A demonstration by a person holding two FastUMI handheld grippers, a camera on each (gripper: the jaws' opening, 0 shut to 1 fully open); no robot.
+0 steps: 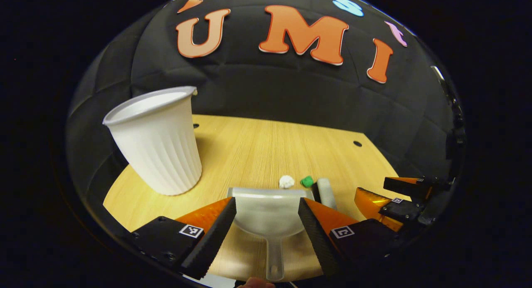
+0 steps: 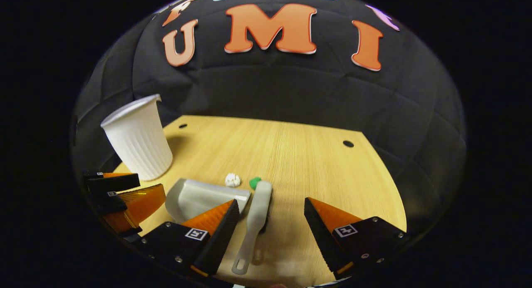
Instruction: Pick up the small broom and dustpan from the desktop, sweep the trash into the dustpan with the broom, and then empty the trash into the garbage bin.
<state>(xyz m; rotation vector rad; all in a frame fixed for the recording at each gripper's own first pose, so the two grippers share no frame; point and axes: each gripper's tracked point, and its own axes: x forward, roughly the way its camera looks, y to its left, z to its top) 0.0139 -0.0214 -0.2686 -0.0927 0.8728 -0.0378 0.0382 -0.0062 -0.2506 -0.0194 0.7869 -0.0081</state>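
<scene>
Holding both grippers spread wide, we frame the dustpan (image 1: 268, 211) at the bottom centre of the left gripper view between the left gripper (image 1: 267, 234), untouched. In the right gripper view the broom (image 2: 254, 219) lies between the right gripper (image 2: 272, 234), bin (image 2: 137, 138) upper left, trash bits (image 2: 232, 179) mid-frame.

On my desk (image 1: 249, 151), the dustpan (image 1: 268, 211) lies nearest me, the broom (image 2: 257, 211) just right of it, two trash bits (image 1: 286, 181) beyond, and the bin (image 1: 156, 140) stands far left.
</scene>
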